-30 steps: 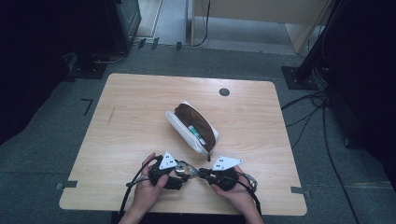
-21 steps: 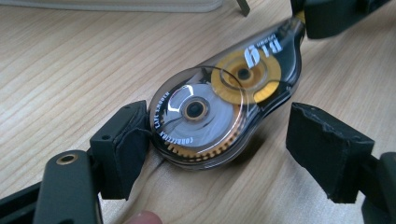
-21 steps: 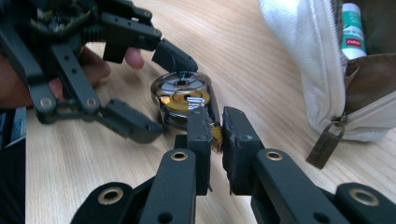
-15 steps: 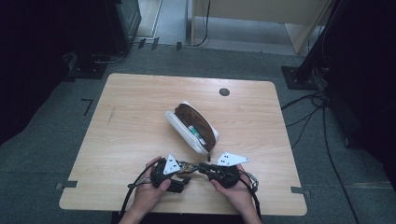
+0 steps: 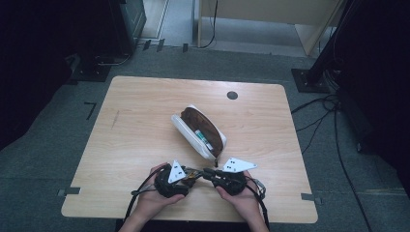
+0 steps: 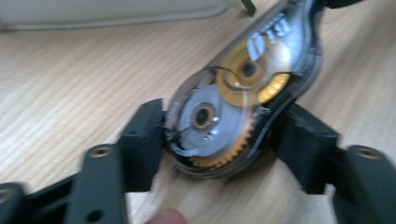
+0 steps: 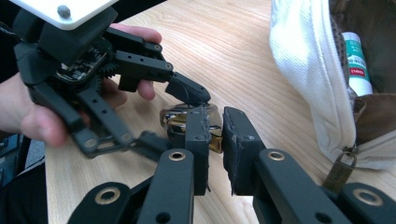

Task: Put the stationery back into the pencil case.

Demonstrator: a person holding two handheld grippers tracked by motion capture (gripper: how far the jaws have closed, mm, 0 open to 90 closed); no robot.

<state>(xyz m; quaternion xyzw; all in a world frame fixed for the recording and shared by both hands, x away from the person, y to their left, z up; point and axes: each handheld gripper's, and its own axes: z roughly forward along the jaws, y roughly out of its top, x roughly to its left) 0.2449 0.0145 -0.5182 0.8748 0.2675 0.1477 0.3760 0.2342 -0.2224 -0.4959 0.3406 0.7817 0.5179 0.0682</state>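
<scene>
A clear correction tape dispenser (image 6: 219, 116) with yellow and white wheels lies between my two grippers near the table's front edge (image 5: 197, 174). My left gripper (image 6: 224, 135) has just been closing; its pads now press the dispenser's round end from both sides. In the right gripper view its fingers (image 7: 187, 91) reach over and under that end. My right gripper (image 7: 215, 126) is shut on the dispenser's other end (image 7: 170, 119), held edge-on. In the high view the left gripper (image 5: 189, 177) and right gripper (image 5: 209, 173) meet tip to tip.
An open white pencil case (image 5: 198, 130) with a brown lining lies at the table's middle, just beyond the grippers, with a green-and-white tube (image 7: 357, 56) inside. Its zip pull (image 7: 338, 170) hangs near my right jaw. A dark round hole (image 5: 232, 95) marks the far edge.
The left gripper has tilted and its grey plate has dropped a little toward the table's front edge. The right gripper's plate has shifted slightly right. The pencil case has not moved.
</scene>
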